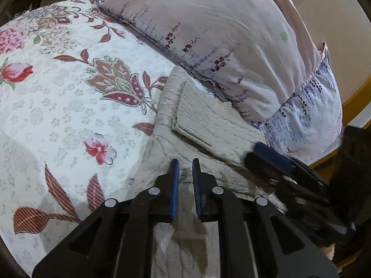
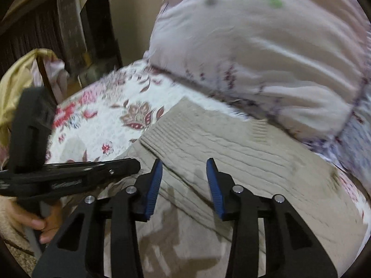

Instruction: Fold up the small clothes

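A beige cable-knit sweater [image 1: 208,125] lies on the floral bedspread [image 1: 58,106], with a folded panel on top. My left gripper [image 1: 185,162] hovers just over its near part, jaws a narrow gap apart, holding nothing. The right gripper [image 1: 262,153] shows at the right of this view, low over the sweater's edge. In the right wrist view the sweater [image 2: 231,153] fills the middle. My right gripper [image 2: 184,162] is open and empty above it. The left gripper [image 2: 129,166] reaches in from the left, its tip over the sweater's left edge.
A large pale lilac pillow [image 1: 220,34] lies right behind the sweater, also in the right wrist view [image 2: 266,46]. A gold cloth [image 2: 16,81] and dark wooden furniture [image 2: 69,23] stand beyond the bed's left side. The bedspread [image 2: 104,120] extends left.
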Action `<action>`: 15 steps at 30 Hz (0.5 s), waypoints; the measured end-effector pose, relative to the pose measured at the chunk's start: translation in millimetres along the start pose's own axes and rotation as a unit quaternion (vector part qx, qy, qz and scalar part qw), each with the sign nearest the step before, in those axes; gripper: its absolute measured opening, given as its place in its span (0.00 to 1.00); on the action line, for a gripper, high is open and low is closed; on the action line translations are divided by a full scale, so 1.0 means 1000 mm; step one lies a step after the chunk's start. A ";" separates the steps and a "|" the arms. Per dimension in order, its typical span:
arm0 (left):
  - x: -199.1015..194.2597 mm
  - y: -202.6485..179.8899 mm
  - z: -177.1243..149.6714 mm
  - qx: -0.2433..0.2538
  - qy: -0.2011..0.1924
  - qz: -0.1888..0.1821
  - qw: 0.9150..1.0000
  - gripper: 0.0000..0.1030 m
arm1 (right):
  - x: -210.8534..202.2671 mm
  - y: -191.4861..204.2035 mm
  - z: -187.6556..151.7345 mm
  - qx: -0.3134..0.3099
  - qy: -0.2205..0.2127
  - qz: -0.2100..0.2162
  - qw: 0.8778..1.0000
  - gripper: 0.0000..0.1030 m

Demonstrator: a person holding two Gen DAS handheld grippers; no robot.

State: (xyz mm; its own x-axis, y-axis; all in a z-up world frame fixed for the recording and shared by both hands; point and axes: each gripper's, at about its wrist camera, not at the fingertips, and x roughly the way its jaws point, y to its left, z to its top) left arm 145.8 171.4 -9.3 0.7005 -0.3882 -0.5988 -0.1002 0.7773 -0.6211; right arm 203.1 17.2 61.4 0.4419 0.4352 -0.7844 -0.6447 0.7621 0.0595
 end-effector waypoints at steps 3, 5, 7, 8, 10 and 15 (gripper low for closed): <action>0.000 0.003 -0.001 0.002 0.000 -0.004 1.000 0.10 | 0.018 0.005 -0.002 -0.021 0.022 -0.011 0.999 0.38; 0.000 0.003 0.000 0.002 0.001 -0.006 1.000 0.10 | 0.024 0.010 -0.007 -0.038 0.025 -0.030 0.998 0.39; 0.001 0.003 0.000 0.000 0.000 -0.008 1.000 0.10 | 0.026 0.014 -0.010 -0.046 0.019 -0.054 0.997 0.33; 0.001 0.003 0.000 0.001 0.000 -0.008 1.000 0.10 | 0.026 0.012 -0.011 -0.039 0.015 -0.067 0.997 0.20; 0.001 0.002 0.000 0.002 -0.001 -0.005 1.000 0.10 | 0.022 0.000 -0.007 0.001 0.006 -0.049 0.999 0.08; 0.002 0.002 0.000 0.008 -0.003 -0.002 1.000 0.10 | -0.021 -0.043 -0.010 0.122 -0.061 -0.019 0.990 0.05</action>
State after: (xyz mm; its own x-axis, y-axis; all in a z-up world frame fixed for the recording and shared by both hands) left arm 146.5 172.2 -11.4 0.7046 -0.3881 -0.5940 -0.0869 0.7836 -0.6152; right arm 215.7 -29.4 69.3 0.5444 0.4468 -0.7099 -0.4620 0.8661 0.1908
